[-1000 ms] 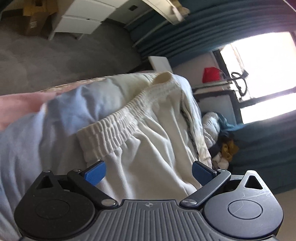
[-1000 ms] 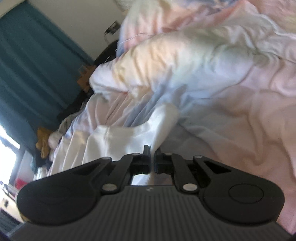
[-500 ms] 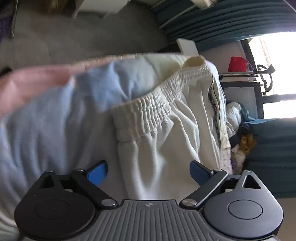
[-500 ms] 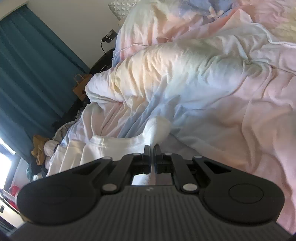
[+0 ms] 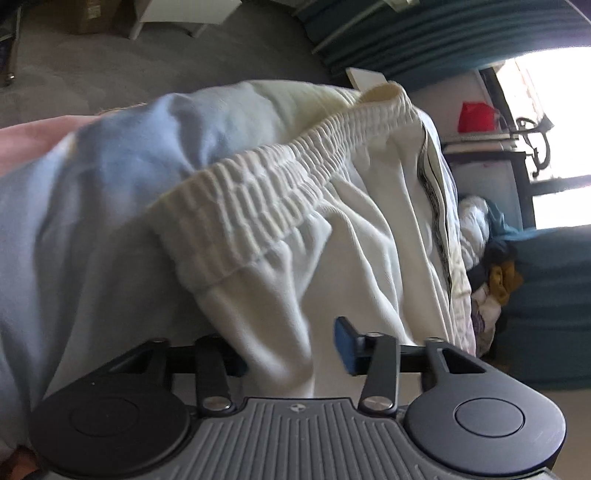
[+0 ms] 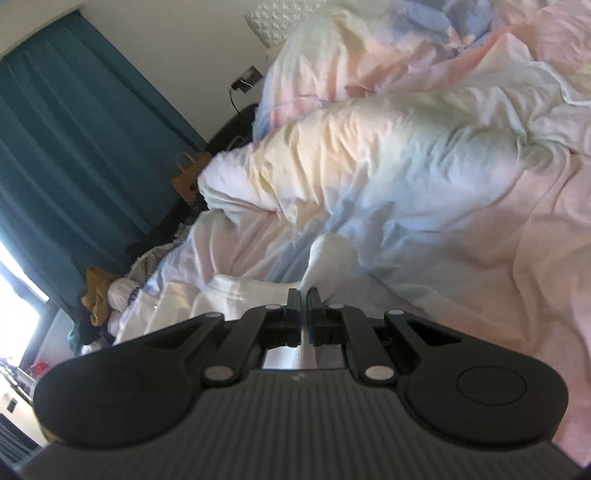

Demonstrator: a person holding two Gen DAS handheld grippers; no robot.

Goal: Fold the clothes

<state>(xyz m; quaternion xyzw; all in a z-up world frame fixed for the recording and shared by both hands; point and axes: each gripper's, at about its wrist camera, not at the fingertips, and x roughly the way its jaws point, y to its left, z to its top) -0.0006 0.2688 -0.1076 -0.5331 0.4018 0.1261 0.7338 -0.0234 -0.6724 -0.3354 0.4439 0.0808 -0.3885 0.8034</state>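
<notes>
White trousers with a ribbed elastic waistband [image 5: 258, 206] lie on the pastel bedding. In the left wrist view my left gripper [image 5: 288, 350] has its jaws partly closed around a fold of the white cloth just below the waistband; the left fingertip is hidden behind the cloth. In the right wrist view my right gripper [image 6: 304, 299] is shut on an edge of the white trousers [image 6: 328, 258], which rises in a small peak ahead of the fingertips. More of the garment [image 6: 236, 295] spreads to the left on the bed.
A rumpled pink, blue and yellow duvet [image 6: 406, 147] covers the bed. Teal curtains [image 6: 74, 147], a brown paper bag [image 6: 190, 177] and a clothes pile [image 5: 495, 273] stand by the bright window. Grey floor and white drawers [image 5: 184, 14] lie beyond the bed edge.
My left gripper's jaws have closed in from wide open onto the white cloth below the waistband. The right gripper stays shut on the cloth and has shifted slightly.
</notes>
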